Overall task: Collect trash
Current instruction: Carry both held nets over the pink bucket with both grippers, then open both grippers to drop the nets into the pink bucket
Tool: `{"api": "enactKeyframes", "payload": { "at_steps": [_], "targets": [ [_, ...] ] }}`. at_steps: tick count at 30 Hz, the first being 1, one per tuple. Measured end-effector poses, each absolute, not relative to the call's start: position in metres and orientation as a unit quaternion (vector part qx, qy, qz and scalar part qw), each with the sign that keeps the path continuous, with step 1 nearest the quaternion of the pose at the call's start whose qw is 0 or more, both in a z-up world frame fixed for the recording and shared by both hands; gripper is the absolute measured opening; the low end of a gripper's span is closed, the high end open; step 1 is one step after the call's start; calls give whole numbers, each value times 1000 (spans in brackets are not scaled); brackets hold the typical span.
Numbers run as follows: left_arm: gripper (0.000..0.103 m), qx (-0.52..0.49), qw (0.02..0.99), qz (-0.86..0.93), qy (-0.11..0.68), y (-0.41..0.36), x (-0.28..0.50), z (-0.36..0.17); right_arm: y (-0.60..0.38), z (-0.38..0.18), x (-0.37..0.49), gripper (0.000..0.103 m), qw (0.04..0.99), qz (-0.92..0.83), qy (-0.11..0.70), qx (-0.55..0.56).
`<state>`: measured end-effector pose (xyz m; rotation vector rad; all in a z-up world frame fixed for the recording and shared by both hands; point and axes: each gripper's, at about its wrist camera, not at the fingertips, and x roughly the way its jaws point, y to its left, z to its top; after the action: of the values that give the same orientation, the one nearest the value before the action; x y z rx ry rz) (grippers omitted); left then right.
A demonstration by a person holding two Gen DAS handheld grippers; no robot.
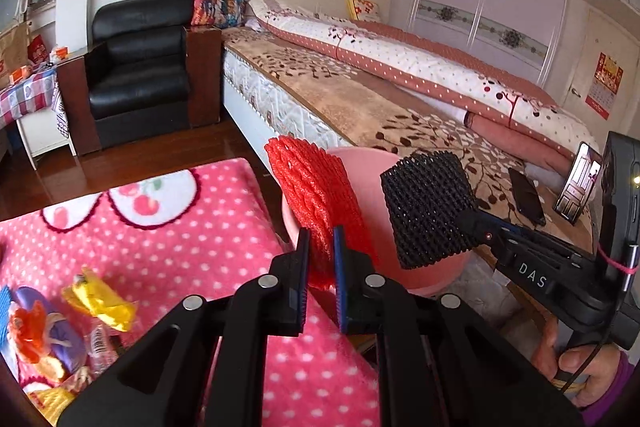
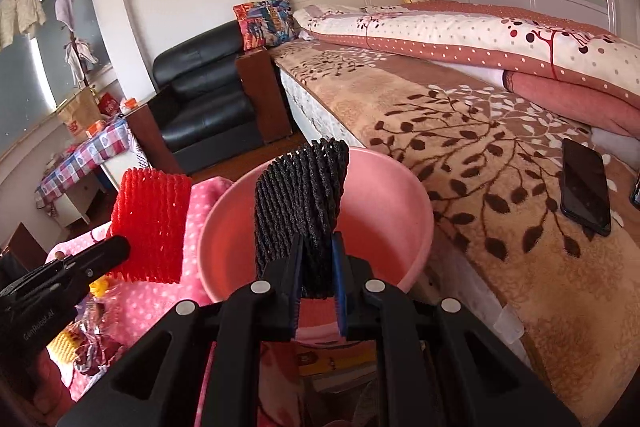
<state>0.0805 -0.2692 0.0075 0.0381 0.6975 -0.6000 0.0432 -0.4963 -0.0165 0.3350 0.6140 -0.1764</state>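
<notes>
My left gripper [image 1: 321, 259] is shut on a red foam net sleeve [image 1: 316, 199], held upright over the near rim of a pink basin [image 1: 368, 163]. My right gripper [image 2: 316, 259] is shut on a black foam net sleeve [image 2: 300, 195], which hangs above the inside of the pink basin [image 2: 380, 211]. In the left wrist view the black foam net sleeve [image 1: 428, 207] and the right gripper [image 1: 466, 219] come in from the right. The right wrist view has the red foam net sleeve [image 2: 150, 223] at left. More wrappers lie on the pink dotted cloth [image 1: 180, 239], among them a yellow one [image 1: 100, 299].
A bed [image 2: 460, 147] with a leaf-patterned blanket runs along the right, with a dark phone [image 2: 586, 183] lying on it. A black armchair [image 1: 140, 75] stands beyond the basin. A small table with a checked cloth [image 1: 28, 91] is at far left. A person's hand [image 1: 588, 371] holds the right gripper's handle.
</notes>
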Motion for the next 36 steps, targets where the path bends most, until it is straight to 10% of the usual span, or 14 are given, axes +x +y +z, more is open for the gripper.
{"api": "enactKeyframes", "payload": {
  "at_steps": [11, 17, 36],
  "targets": [
    [14, 12, 882, -295, 367, -290, 101, -13, -504, -35, 62, 15, 930, -95, 316, 165],
    [36, 1, 876, -297, 379, -290, 106, -15, -501, -36, 62, 39, 931, -93, 312, 165],
    [36, -34, 910, -245, 334, -204, 48, 29, -409, 1, 15, 43, 947, 12, 288, 139]
  ]
}}
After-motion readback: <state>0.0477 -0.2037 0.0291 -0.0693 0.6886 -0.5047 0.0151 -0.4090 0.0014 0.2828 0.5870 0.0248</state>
